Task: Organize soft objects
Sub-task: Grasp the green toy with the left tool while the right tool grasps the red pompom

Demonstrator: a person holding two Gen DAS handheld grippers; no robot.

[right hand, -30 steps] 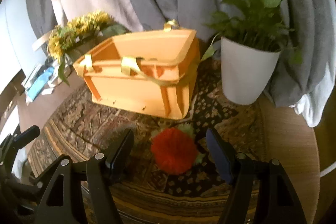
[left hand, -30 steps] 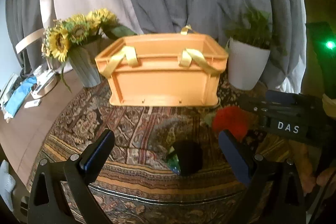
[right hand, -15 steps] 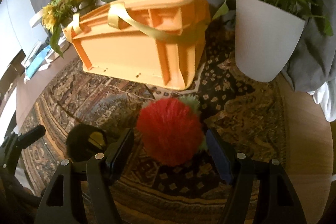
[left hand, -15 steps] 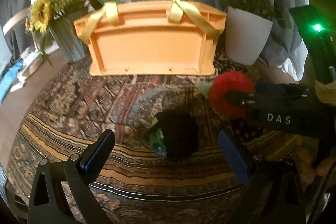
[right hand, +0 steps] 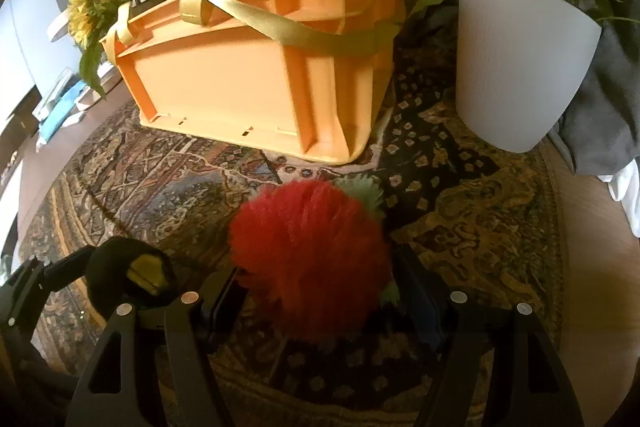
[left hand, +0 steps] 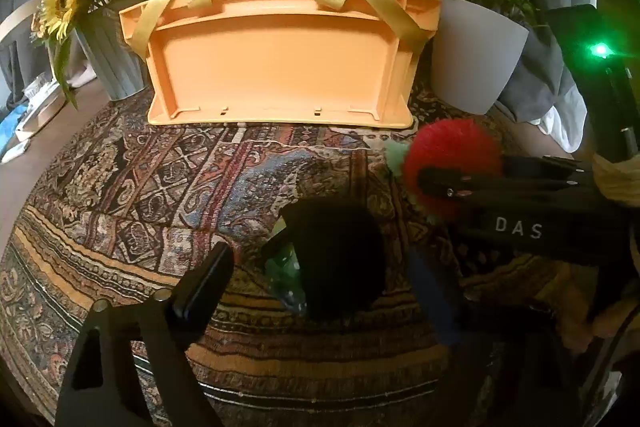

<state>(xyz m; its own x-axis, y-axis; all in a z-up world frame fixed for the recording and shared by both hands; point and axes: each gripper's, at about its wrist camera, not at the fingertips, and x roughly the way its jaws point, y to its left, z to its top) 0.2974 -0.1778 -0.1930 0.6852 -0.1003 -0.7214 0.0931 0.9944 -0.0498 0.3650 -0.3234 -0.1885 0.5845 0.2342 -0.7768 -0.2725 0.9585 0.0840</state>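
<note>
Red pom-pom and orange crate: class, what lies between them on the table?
Only bare patterned rug. In the right wrist view, nothing sits between the red pom-pom and the orange crate; the black pom-pom lies off to the left.

A patterned rug (left hand: pixel 168 187) covers the round wooden table (right hand: pixel 592 227). At the far side sits the orange crate (left hand: pixel 280 67), yellow straps draped over its rim. Left of it stands a grey vase of sunflowers (left hand: pixel 112 67), right of it a white plant pot (left hand: pixel 476 63). Nearer, on the rug, there's a black soft toy (left hand: pixel 340 263), and to its right a red fluffy toy (right hand: pixel 312 259). Papers and a blue item (left hand: pixel 16 123) lie on bare wood, far left.
</note>
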